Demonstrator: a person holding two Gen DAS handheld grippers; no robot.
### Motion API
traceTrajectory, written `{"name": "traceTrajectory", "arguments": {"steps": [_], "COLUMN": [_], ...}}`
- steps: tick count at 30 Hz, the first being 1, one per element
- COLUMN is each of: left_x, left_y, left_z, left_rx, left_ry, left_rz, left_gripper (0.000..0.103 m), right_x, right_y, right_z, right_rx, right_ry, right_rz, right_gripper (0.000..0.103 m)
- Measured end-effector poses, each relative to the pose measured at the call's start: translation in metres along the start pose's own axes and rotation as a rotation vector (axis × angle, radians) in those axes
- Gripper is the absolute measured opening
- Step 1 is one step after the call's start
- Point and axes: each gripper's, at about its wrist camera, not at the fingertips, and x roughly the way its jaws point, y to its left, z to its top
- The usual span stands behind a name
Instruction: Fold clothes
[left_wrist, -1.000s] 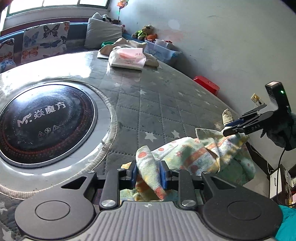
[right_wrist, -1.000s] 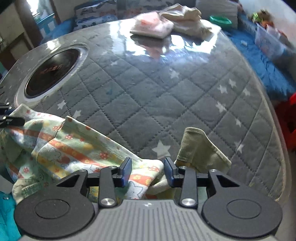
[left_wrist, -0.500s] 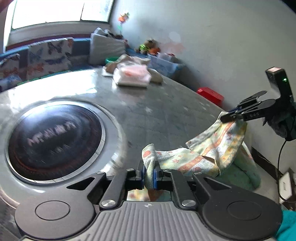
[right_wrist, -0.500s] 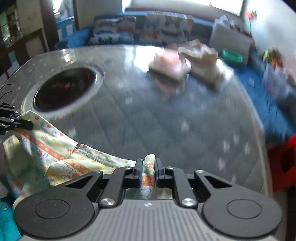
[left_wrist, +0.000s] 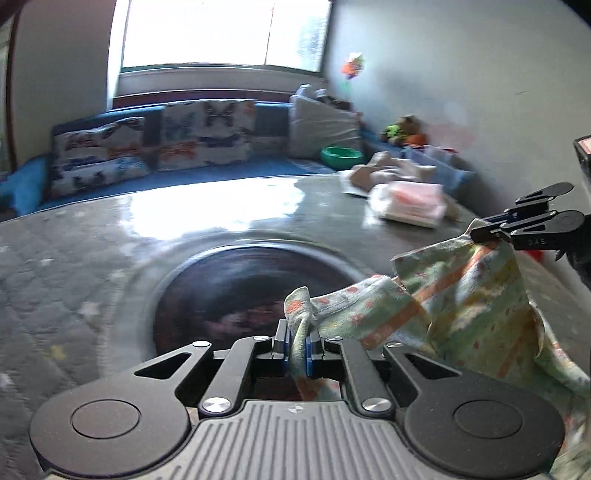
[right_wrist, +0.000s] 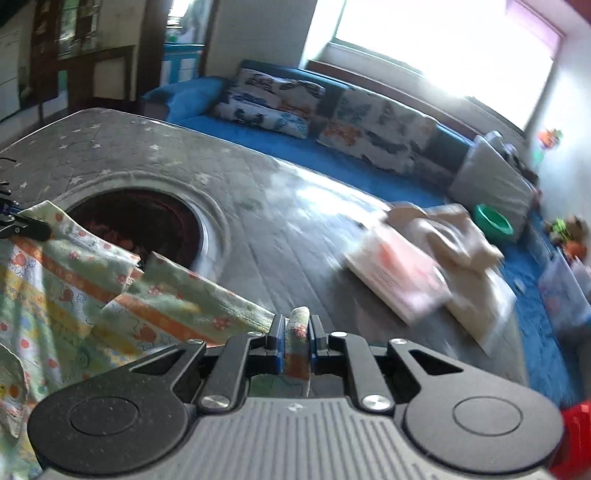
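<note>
Both the left gripper (left_wrist: 298, 341) and right gripper (right_wrist: 297, 341) clamp the printed garment (left_wrist: 461, 295) above the grey quilted table (right_wrist: 295, 229), its dark round inset (left_wrist: 236, 288) mid-frame, blue sofa (right_wrist: 332, 147) and window (left_wrist: 221, 33) behind.

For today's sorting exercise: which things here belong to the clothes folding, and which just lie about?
Part of the job:
patterned garment
left gripper
right gripper
quilted table

Lying about:
folded pile
green bowl
butterfly cushions
stuffed toy

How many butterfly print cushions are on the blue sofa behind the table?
2. One butterfly cushion sits toward the sofa's left end in the left wrist view, the other butterfly cushion just right of it, beside a plain grey cushion. More may be hidden outside the frame.
</note>
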Motion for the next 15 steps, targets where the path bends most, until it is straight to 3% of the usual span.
{"name": "traceTrajectory", "arguments": {"steps": [7,15], "left_x": [0.020,0.058], "left_y": [0.065,0.106], "left_z": [0.018,0.035], "left_rx": [-0.057,-0.044], "left_ry": [0.015,0.050], "left_rz": [0.128,0.246], "left_gripper": [0.008,0.009], "right_x": [0.065,0.130], "right_y": [0.034,0.055], "right_z": [0.052,0.090], "right_rx": [-0.022,0.018], "right_ry": [-0.033,-0.042], "right_rz": [0.027,0.038], "right_gripper": [0.011,0.011]}}
